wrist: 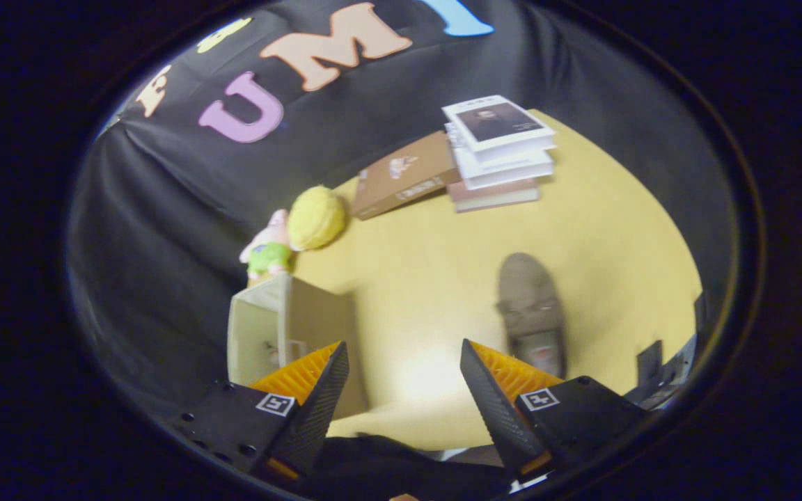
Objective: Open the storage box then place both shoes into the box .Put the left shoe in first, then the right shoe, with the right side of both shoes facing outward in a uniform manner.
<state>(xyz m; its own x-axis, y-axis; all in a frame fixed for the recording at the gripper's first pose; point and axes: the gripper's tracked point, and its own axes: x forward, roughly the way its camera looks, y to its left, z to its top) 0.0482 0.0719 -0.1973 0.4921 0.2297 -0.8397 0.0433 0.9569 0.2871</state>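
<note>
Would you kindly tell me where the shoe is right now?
The shoe lies on the yellow table, just beyond the open gripper's right finger, below the book stack.

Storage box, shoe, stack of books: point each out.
storage box (262,334), gripper view, on its pale front wall.
shoe (530,299), gripper view, on its grey-brown upper.
stack of books (498,125), gripper view, on the top book's cover.

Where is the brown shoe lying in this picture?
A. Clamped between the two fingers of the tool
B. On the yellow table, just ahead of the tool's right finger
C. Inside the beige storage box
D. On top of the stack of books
B: the brown shoe lies on the bare yellow table just beyond the right finger of the open tool, apart from the storage box and the stack of books.
</note>
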